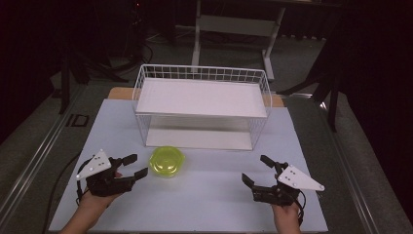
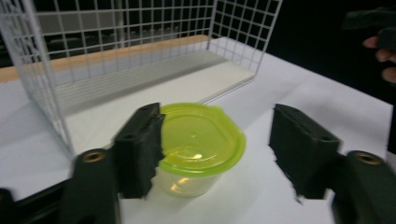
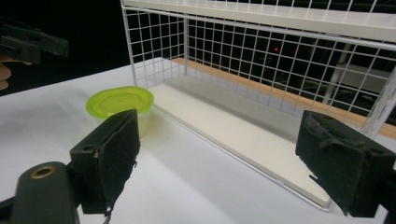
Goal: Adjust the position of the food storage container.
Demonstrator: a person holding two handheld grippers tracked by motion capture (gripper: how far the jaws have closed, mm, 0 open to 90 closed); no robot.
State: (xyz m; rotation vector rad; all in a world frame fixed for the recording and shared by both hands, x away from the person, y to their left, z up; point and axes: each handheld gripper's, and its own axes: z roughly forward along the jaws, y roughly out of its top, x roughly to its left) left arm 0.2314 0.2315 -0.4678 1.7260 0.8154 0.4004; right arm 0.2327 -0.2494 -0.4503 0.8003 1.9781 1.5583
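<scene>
Where the white table [image 1: 204,195] meets the front of the one wire rack [image 1: 202,105], one lidded green container [image 1: 166,161] stands; the left gripper [image 1: 138,165] gapes beside it, the right gripper [image 1: 255,169] wide apart.

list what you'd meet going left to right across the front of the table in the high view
left claw → green-lidded container → right claw. The white wire rack stands farther back and spans the middle, so it has no clear place in that order.
</scene>
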